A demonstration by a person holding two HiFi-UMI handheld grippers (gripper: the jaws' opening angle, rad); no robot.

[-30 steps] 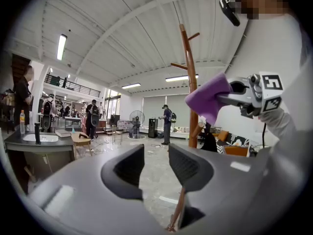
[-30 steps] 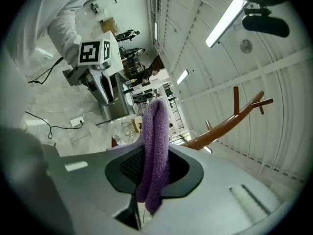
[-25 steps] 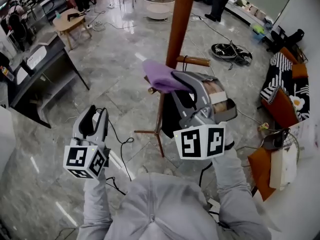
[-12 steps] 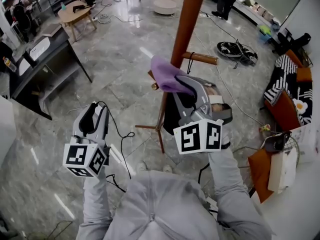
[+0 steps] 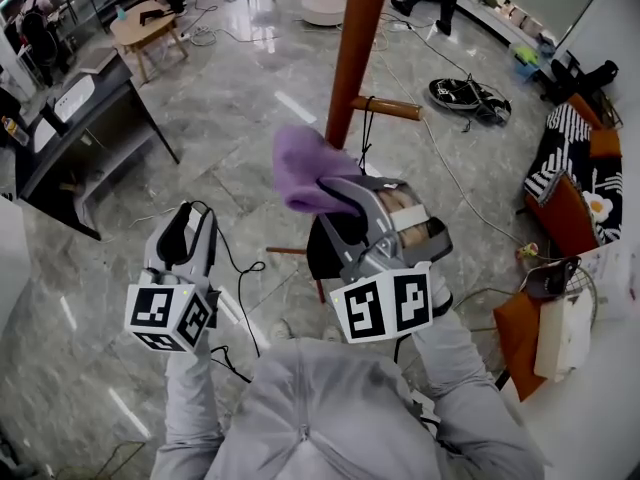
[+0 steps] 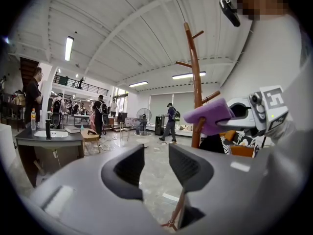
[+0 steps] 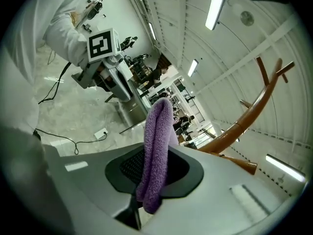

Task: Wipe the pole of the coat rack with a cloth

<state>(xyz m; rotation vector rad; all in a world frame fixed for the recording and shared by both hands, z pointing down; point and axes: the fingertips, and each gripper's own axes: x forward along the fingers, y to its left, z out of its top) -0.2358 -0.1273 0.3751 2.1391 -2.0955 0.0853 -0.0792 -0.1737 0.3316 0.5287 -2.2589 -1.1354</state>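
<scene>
Purple fleecy cloth [image 7: 159, 126] is hanging soft, light and floppy, clenched mid-fold by our right gripper [image 7: 152, 169] close beside the brown wooden coat-rack pole [image 5: 352, 58]; we are judging this bunched hold sound. Our left gripper [image 6: 156, 163] is idling with jaws apart, empty.

The pole [image 5: 352, 48] ran off the top edge of the head view, so its top did not show. Lower down it hid behind the purple cloth [image 5: 303, 171] and the right tongs [image 5: 345, 193]. Whether the cloth touched the pole could not be told.
</scene>
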